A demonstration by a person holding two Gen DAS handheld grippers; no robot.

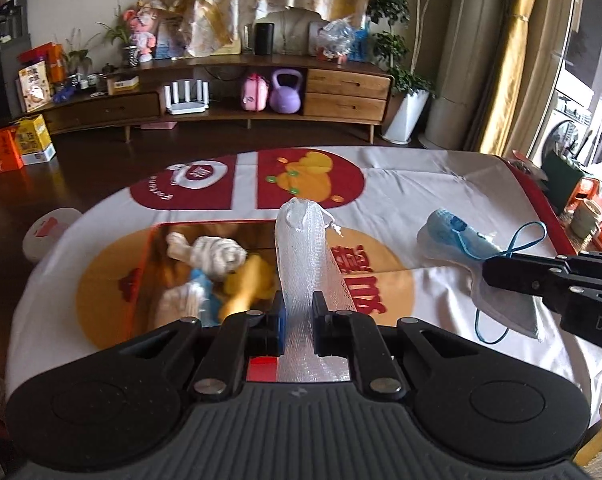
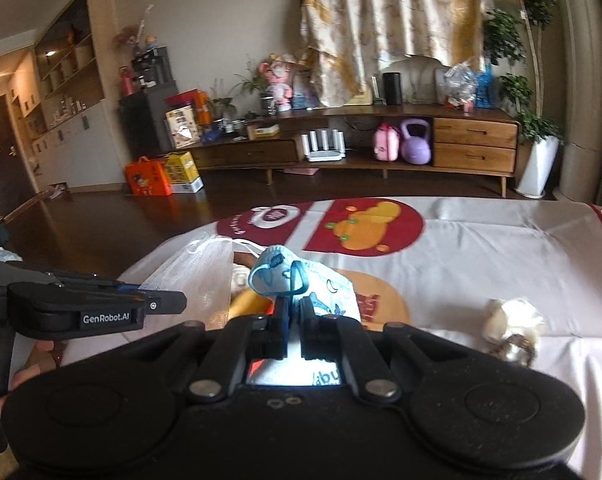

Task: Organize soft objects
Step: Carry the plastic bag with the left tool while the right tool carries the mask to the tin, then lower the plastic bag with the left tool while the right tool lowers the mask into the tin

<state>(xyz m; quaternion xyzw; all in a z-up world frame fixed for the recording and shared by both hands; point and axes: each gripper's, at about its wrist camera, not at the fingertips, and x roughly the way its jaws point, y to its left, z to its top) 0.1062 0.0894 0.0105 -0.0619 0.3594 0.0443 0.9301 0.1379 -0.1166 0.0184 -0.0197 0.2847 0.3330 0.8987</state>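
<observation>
Clamped between the fingers of our left gripper point(image 1: 299, 312), a white mesh pouch point(image 1: 303, 248) stands upright above the red box point(image 1: 141, 276), just right of the plush toys point(image 1: 217, 264) lying inside it. Our right gripper point(image 2: 295, 320) is likewise closed on a blue face mask point(image 2: 297, 280), which we hold over the white tablecloth point(image 2: 501, 248) to the right of the pouch, its ear loop curled across the top. Near the cloth's right side, a cream soft object point(image 2: 513, 320) lies well apart from the box. Beyond the table, across the dark floor, a wooden sideboard point(image 2: 473, 144) carries a purple kettlebell point(image 2: 415, 142) and a pink case point(image 2: 386, 144) beneath a patterned curtain point(image 2: 393, 20).
</observation>
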